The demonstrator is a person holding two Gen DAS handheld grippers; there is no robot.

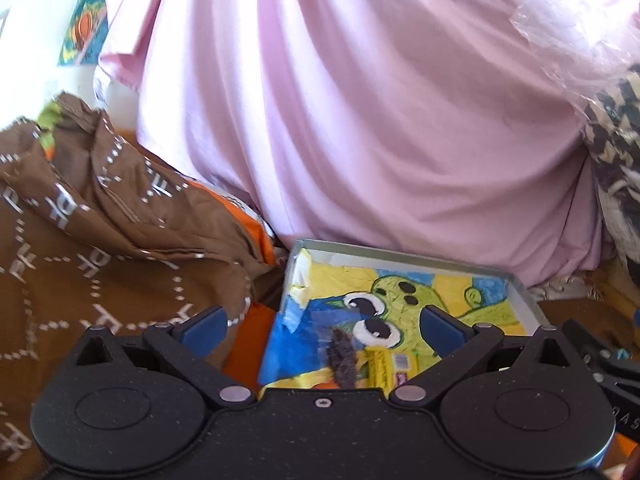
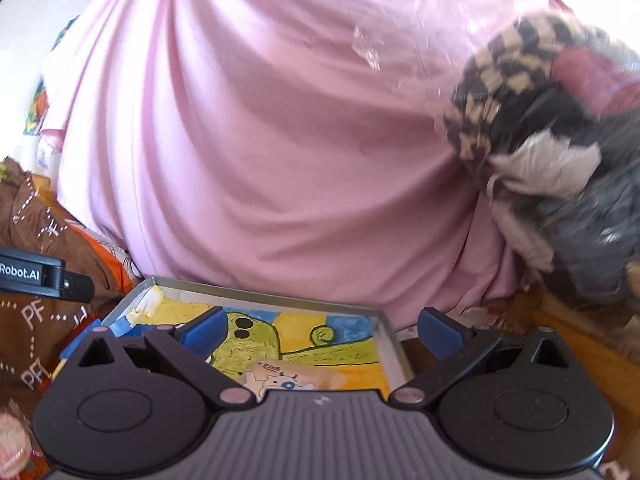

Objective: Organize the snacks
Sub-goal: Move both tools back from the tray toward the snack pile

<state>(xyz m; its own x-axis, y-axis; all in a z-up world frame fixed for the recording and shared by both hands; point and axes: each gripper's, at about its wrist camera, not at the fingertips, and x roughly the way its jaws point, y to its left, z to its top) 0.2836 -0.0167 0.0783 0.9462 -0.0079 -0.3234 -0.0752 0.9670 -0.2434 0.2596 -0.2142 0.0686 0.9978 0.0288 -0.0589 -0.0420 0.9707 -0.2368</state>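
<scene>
Two blue-padded fingers [image 1: 204,330] of the left gripper [image 1: 323,330] stand wide apart with nothing between them, hovering above the near end of a shallow metal tray [image 1: 404,255]. Lining the tray's floor is one crayon-style drawing [image 1: 400,292] of a green cartoon creature on yellow and blue. Three snacks lie on it near the gripper body: a clear blue-tinted packet [image 1: 316,324], a dark, fuzzy-looking bar [image 1: 343,358] and a shiny yellow wrapper [image 1: 390,364]. Left of the tray, crumpled brown cloth [image 1: 80,216] with a white dotted pattern covers orange fabric [image 1: 260,240]. Behind the tray, a large pink fabric mass [image 1: 360,120] fills most of the left wrist view. A clear plastic bag [image 1: 576,40] sits at the upper right.

From the right wrist, the right gripper [image 2: 323,334] is likewise spread wide and empty over the same tray [image 2: 280,295]. One beige pouch [image 2: 288,376] printed with a cartoon cow lies on the drawing [image 2: 320,340], just ahead of the gripper body. Part of the left gripper's black housing [image 2: 40,276] juts in at the left edge. Checkered and grey clothing [image 2: 540,140], blurred, is bundled at the right.
</scene>
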